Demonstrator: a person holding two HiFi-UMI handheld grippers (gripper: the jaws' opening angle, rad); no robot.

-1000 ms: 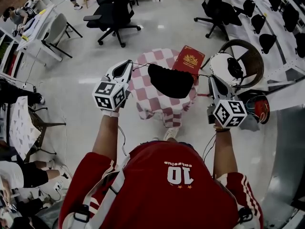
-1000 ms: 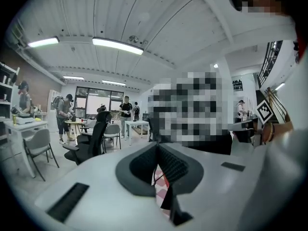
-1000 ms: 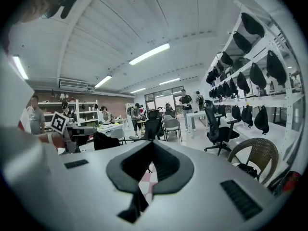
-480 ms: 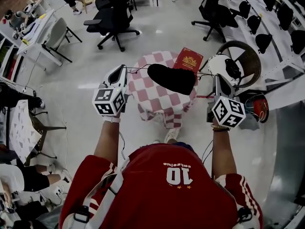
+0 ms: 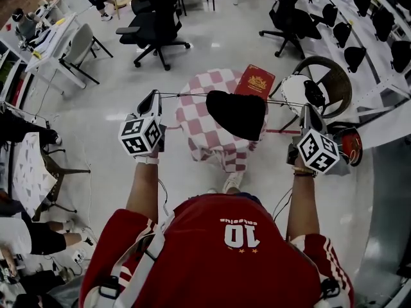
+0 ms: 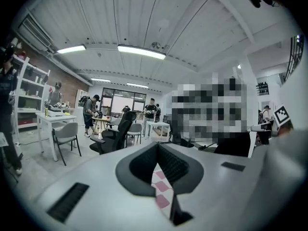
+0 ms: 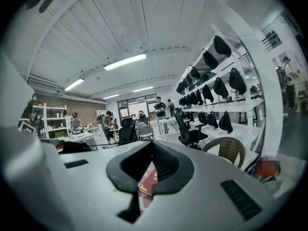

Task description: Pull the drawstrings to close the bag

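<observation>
While the pale floor [image 5: 212,43] lay open on most sides of the small round tabletop [image 5: 199,117], office chairs [image 5: 154,24] stood well back and a wicker chair [image 5: 334,76] sat close off its right edge. A pink-and-white checked cloth [image 5: 205,143] covered the tabletop and hung over its rim. The black bag [image 5: 237,113] hung over the tabletop's right half, strung between my two tongs. It hid part of the cloth, and I could not tell whether its bottom rested there. A red book [image 5: 257,81] lay at the far right edge, its near corner covered by the bag. My left tongs [image 5: 154,97] were clamped together on the left drawstring [image 5: 183,95], out past the tabletop's left edge. My right tongs [image 5: 307,108] were pinched together on the right drawstring [image 5: 282,102], beyond the right edge. Both cords ran taut and nearly level to the bag's mouth. They were too thin to make out at the pads in the gripper views.
</observation>
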